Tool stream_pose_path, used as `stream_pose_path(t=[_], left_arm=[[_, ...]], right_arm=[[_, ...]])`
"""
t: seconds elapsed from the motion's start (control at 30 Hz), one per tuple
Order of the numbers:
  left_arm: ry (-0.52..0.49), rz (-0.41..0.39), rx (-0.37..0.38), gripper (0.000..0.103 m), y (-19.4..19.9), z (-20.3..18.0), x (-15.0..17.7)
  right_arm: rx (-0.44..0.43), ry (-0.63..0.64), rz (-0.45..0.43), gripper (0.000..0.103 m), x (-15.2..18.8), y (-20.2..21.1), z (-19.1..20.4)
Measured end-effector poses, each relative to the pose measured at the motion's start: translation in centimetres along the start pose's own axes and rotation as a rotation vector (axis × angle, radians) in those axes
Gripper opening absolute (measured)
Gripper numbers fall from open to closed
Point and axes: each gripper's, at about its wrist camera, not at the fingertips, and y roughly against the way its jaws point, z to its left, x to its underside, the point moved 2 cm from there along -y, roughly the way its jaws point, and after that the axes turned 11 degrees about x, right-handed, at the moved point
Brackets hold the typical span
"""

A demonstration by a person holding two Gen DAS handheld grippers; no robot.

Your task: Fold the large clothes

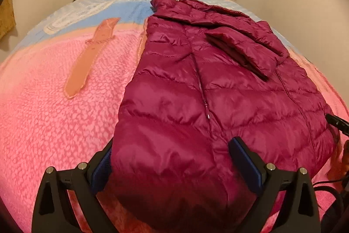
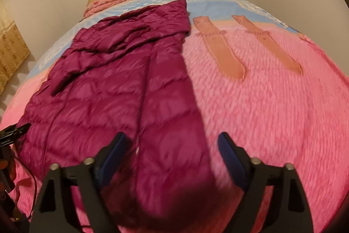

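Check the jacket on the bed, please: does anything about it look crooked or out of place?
Nothing looks damaged. The magenta puffer jacket lies flat on the pink bedspread, with one sleeve folded slanting across its chest, so the fold is uneven. Both the left gripper and the right gripper are open at the hem.

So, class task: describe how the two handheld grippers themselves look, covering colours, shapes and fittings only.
Both the left gripper and the right gripper have matte black, angular bodies with triangular cut-outs. Each finger carries a flat dark blue pad on its inner face. Round silver bolt heads sit on top of the arms. A thin black cable trails over the pink bedspread.
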Motion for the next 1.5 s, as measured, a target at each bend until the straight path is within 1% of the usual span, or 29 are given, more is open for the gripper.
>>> stream_pose_path(t=[0.1,0.13,0.17,0.2,0.23,0.27,0.3,0.33,0.37,0.4,0.53,0.67,0.73,0.8,0.87,0.93,1.0,1.07,1.1,1.17,1.2,1.23,1.27,1.3,1.33,1.37,1.4,1.43,1.5], left_arm=[[0.004,-0.013,0.026,0.098,0.5,0.0,0.5],[0.002,-0.020,0.036,0.094,0.7,-0.1,0.5],[-0.004,-0.029,0.027,0.082,1.0,-0.2,0.7],[-0.024,-0.030,-0.003,0.076,1.2,-0.4,0.8],[-0.045,-0.032,-0.020,0.065,1.6,-0.5,0.8],[-0.050,-0.035,-0.016,0.048,1.8,-0.4,0.8],[-0.045,-0.039,0.002,0.037,2.3,-0.3,0.7],[-0.038,-0.040,0.014,0.024,2.6,-0.2,0.7],[-0.035,-0.046,0.020,0.017,3.1,-0.2,0.6],[-0.041,-0.057,0.033,0.015,3.8,-0.3,0.5],[-0.089,-0.089,0.071,0.008,5.7,-1.4,0.1],[-0.080,-0.208,0.144,0.005,9.8,-2.4,-1.9],[-0.083,-0.265,0.190,0.005,12.7,-3.3,-3.0],[-0.104,-0.346,0.222,0.005,16.5,-4.4,-4.2],[-0.127,-0.415,0.244,0.005,19.8,-5.4,-4.9],[-0.160,-0.472,0.258,0.005,22.2,-6.0,-5.7],[-0.177,-0.485,0.242,0.005,22.3,-6.0,-7.1],[-0.169,-0.465,0.219,0.005,20.2,-5.0,-8.6],[-0.149,-0.441,0.210,0.005,18.8,-4.2,-9.3],[-0.065,-0.377,0.233,0.005,15.6,-2.2,-10.3],[-0.010,-0.345,0.259,0.005,14.0,-1.0,-10.6],[0.021,-0.327,0.266,0.005,13.1,-0.3,-10.5],[0.045,-0.316,0.278,0.005,12.4,0.3,-10.2],[0.049,-0.312,0.288,0.005,12.0,0.5,-9.7],[0.044,-0.310,0.285,0.005,12.1,0.3,-9.0],[0.035,-0.303,0.281,0.005,12.1,0.2,-8.3],[0.031,-0.300,0.283,0.005,12.1,0.2,-8.0],[0.031,-0.297,0.284,0.005,12.3,0.2,-7.6],[0.034,-0.297,0.282,0.005,12.8,0.4,-6.9]], right_arm=[[-0.013,0.009,-0.017,0.066,1.5,0.9,0.3],[-0.021,0.006,-0.020,0.056,1.8,1.1,0.3],[-0.039,0.004,-0.023,0.050,2.0,1.4,0.3],[-0.060,0.001,-0.022,0.035,2.1,1.5,0.3],[-0.084,-0.006,-0.020,0.026,2.2,1.5,0.3],[-0.103,-0.019,-0.020,0.024,2.3,1.6,0.2],[-0.109,-0.025,-0.023,0.021,2.3,1.7,0.3],[-0.117,-0.032,-0.030,0.018,2.3,1.8,0.3],[-0.127,-0.039,-0.041,0.017,2.3,2.1,0.3],[-0.133,-0.040,-0.054,0.015,2.2,2.5,0.4],[-0.176,-0.053,-0.117,0.014,1.3,5.0,0.4],[-0.187,-0.061,-0.163,0.013,0.4,7.1,0.3],[-0.208,-0.069,-0.192,0.012,-0.2,8.9,0.2],[-0.237,-0.083,-0.233,0.012,-0.9,11.4,0.1],[-0.260,-0.079,-0.311,0.011,-1.9,14.7,-0.1],[-0.265,-0.064,-0.423,0.009,-3.0,19.0,-0.4],[-0.263,-0.063,-0.508,0.005,-4.1,21.6,-0.8],[-0.236,-0.059,-0.550,0.005,-5.9,22.0,-1.0],[-0.221,-0.062,-0.551,0.005,-6.6,21.5,-1.0],[-0.213,-0.086,-0.519,0.005,-8.4,18.9,-0.9],[-0.193,-0.074,-0.500,0.006,-8.9,17.7,-0.5],[-0.142,-0.050,-0.460,0.007,-9.3,16.0,-0.1],[-0.138,-0.058,-0.416,0.011,-9.2,15.0,-0.1],[-0.190,-0.095,-0.352,0.018,-8.8,13.7,-0.7],[-0.234,-0.120,-0.300,0.040,-8.3,12.7,-1.0],[-0.240,-0.128,-0.248,0.056,-7.3,11.8,-1.2],[-0.222,-0.131,-0.236,0.081,-6.3,11.6,-1.5],[-0.199,-0.135,-0.226,0.088,-5.0,11.4,-1.7],[-0.194,-0.101,-0.141,0.088,-3.3,10.3,-1.4]])
